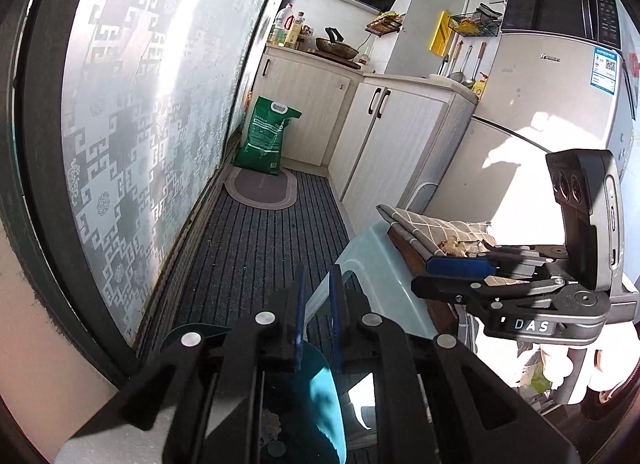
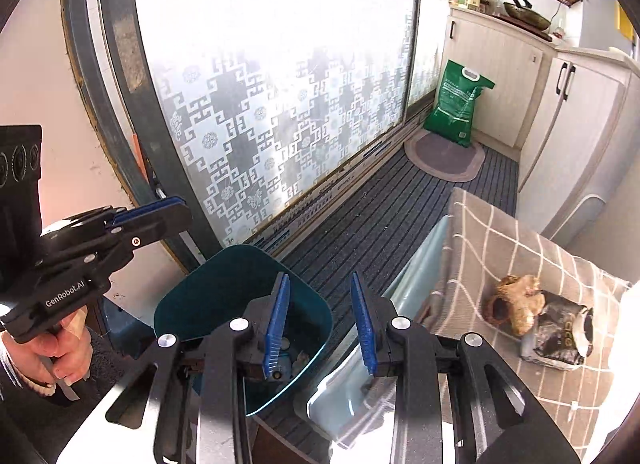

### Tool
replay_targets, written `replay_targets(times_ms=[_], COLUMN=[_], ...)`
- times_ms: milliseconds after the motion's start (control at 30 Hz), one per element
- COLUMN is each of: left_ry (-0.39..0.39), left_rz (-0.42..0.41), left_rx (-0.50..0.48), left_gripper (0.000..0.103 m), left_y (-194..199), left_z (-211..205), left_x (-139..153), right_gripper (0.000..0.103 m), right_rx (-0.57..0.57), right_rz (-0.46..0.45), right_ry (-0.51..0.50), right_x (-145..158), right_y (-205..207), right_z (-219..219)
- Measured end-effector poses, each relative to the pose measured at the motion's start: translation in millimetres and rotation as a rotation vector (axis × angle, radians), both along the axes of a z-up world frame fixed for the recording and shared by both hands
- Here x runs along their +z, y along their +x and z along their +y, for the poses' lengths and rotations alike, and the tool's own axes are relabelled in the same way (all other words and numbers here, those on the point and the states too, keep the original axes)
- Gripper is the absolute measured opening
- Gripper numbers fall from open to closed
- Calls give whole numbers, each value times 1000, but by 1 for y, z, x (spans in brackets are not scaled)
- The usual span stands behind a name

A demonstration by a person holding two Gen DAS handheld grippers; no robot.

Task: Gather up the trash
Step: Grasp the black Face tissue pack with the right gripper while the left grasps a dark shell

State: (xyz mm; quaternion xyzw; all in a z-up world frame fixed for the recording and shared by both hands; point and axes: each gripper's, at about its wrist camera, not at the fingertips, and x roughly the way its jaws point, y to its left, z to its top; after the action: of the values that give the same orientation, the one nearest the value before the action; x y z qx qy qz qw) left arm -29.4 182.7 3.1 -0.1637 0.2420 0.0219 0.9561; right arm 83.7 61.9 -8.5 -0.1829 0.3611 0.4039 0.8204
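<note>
**A:** What do you see from there?

**B:** I see my right gripper [image 2: 319, 278] from its own camera. Its two blue fingers [image 2: 276, 320] are apart and there is nothing between them. Below them is the bin [image 2: 224, 284]. It is dark blue-green and its mouth is open to me.

**A:** Is there anything in the bin?

**B:** Yes, a few small bits [image 2: 298, 358] lie at the bottom. I cannot tell what they are.

**A:** Where does the bin stand?

**B:** On the striped mat [image 2: 384, 219], near the patterned glass door [image 2: 256, 135]. A pale blue plastic thing [image 2: 348, 404] is just beside it.

**A:** Where is the rest of the trash?

**B:** On the checked cloth [image 2: 492, 232], to the right of the bin. There is a brown paper ball [image 2: 516, 304], and a dark wrapper [image 2: 560, 338] is touching it. Both are well apart from my fingers.

**A:** And the other side?

**B:** My left gripper [image 2: 180, 213] is off to the left, beside the door frame. Its fingers are together and hold nothing. A hand [image 2: 60, 352] grips its handle.

**A:** Anything further back?

**B:** A green sack [image 2: 456, 107] leans against the cupboards.
</note>
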Motion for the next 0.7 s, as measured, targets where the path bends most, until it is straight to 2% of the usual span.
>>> replay_targets(times_ms=[100,200,300,400,567,700], left_ry=[13,28,60,79,123,194], left_rz=[11,14,22,47,64,72], left_rx=[-45,-110,-158,-217,-294,-354], left_gripper=[14,20,21,25,26,30], left_y=[13,28,44,62,93,116], left_z=[-16,-36,-56,-76,-105,-131], left_x=[3,8,11,11,14,12], right_gripper=[32,32,29,29,29,29], right_rx=[-60,-124,-180,-231,-288,-308], right_rz=[-41,-61,-63,-57,-29,-5], right_ry=[17,37,56,72,97,95], right_x=[15,25,30,30,27,19], right_y=[12,27,39,51,66,73], right_z=[-30,-62,-93,-118,-152,-168])
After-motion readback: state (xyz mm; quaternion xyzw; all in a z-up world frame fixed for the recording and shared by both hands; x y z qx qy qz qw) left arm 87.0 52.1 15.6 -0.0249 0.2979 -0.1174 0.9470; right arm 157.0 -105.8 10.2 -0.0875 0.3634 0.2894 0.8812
